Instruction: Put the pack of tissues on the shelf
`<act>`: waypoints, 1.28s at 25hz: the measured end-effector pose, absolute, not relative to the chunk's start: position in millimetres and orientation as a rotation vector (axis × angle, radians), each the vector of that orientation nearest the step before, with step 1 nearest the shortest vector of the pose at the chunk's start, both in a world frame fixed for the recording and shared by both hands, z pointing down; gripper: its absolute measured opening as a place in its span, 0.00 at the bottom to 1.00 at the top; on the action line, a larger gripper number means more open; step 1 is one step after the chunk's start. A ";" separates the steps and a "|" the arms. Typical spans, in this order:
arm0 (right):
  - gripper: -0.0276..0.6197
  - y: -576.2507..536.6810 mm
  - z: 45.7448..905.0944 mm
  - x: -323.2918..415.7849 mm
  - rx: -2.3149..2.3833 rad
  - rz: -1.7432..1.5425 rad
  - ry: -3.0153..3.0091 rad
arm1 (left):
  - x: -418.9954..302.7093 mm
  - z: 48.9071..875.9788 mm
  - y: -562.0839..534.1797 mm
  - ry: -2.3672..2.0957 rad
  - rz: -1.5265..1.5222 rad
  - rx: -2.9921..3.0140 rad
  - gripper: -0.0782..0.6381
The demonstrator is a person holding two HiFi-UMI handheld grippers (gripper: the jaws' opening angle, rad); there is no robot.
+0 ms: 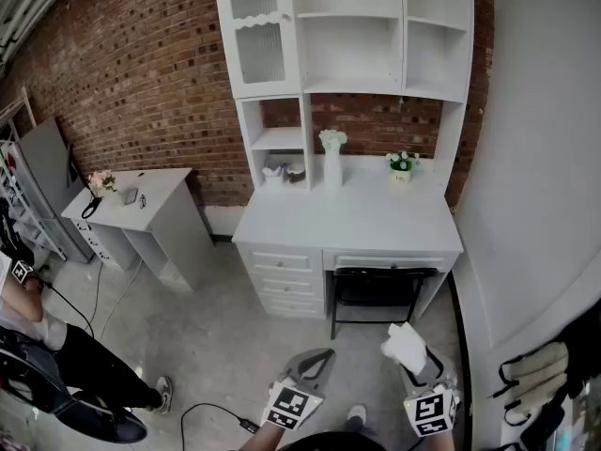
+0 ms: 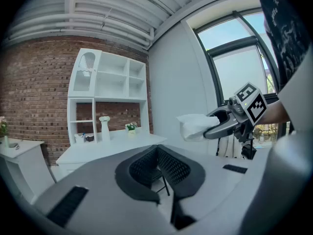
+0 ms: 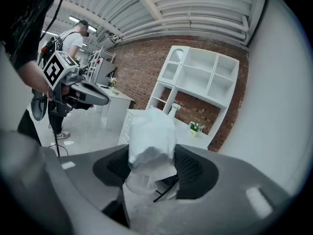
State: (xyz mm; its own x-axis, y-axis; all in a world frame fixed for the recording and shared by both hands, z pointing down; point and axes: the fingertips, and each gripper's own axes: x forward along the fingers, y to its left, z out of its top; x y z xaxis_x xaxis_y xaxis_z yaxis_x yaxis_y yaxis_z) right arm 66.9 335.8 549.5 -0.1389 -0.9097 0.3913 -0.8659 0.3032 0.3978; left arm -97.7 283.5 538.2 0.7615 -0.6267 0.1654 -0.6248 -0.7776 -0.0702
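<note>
We hold a two-finger gripper in each hand, low in front of a white table (image 1: 357, 222) against a brick wall. The right gripper (image 1: 422, 365) has its fingers (image 3: 195, 169) closed on the pack of tissues (image 1: 405, 345), a soft white packet that sticks up and forward out of the grip. The pack is in the air above the grey floor (image 1: 216, 336), short of the table's front edge and toward its right end. It is well apart from the shelf (image 1: 376, 36), a white unit standing along the table's back edge. The left gripper (image 1: 322, 355) hangs just to the left, its fingers (image 2: 172, 168) meeting at the tips with nothing between them. A tall white vase (image 1: 332, 165) stands midway along the table's back edge, and a small pot of flowers (image 1: 402, 170) near its back right corner. A black chair (image 1: 376, 287) sits under the table.
</note>
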 end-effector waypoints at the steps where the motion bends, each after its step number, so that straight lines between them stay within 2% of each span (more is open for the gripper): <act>1: 0.43 334.5 546.8 65.9 1.565 -0.111 -2.018 | -96.3 538.8 282.6 1.052 -0.285 -2.937 0.13; 16: 0.45 284.7 548.1 91.0 1.537 -0.079 -2.074 | -65.7 542.8 242.0 1.110 -0.308 -2.913 0.13; 32: 0.45 211.0 541.3 148.8 1.525 -0.108 -2.120 | -6.5 532.4 177.7 1.186 -0.272 -2.872 0.13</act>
State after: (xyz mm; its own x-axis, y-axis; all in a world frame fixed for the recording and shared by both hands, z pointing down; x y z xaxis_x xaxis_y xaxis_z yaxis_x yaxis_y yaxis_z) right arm 148.8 211.0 541.3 -0.2294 -0.9030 0.3633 -0.8613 0.3622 0.3563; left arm -6.5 177.7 532.4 0.6956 -0.7022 0.1518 -0.6982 -0.7105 -0.0873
